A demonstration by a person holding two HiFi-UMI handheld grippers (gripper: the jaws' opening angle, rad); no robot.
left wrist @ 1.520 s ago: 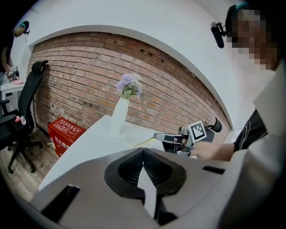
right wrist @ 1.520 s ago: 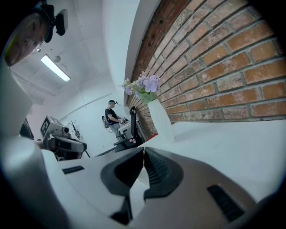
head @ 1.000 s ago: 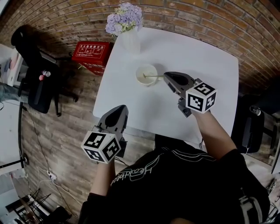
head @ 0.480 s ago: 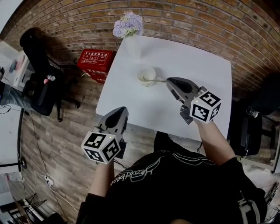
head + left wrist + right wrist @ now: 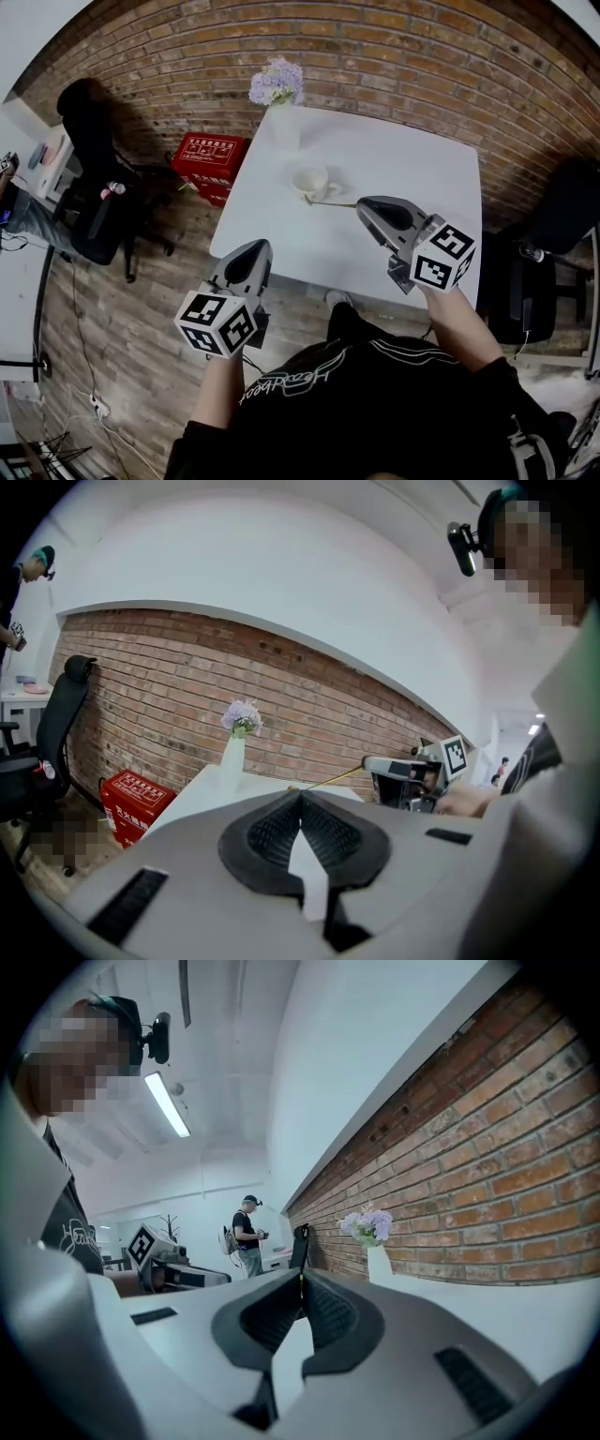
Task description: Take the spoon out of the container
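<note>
A small white bowl [image 5: 309, 179] stands on the white table [image 5: 412, 159]. My right gripper [image 5: 361, 204] is shut on the handle of a thin yellowish spoon [image 5: 334, 202], which points left with its far end just at the bowl's near side. In the left gripper view the spoon [image 5: 330, 779] slants above the table, sticking out of the right gripper [image 5: 367, 763]. The right gripper view shows the handle pinched edge-on between its jaws [image 5: 301, 1277]. My left gripper [image 5: 255, 246] hangs shut and empty off the table's near left edge, and its jaws [image 5: 300, 794] meet.
A white vase of lilac flowers [image 5: 281, 117] stands at the table's far left corner before a brick wall. A red box [image 5: 214, 155] and a black chair [image 5: 94, 187] are on the floor to the left, another chair [image 5: 553, 253] to the right. A person [image 5: 248, 1234] stands far off.
My right gripper has drawn back toward me with the spoon; its far end, inside the bowl a second ago, is now outside it. The left gripper has stayed put.
</note>
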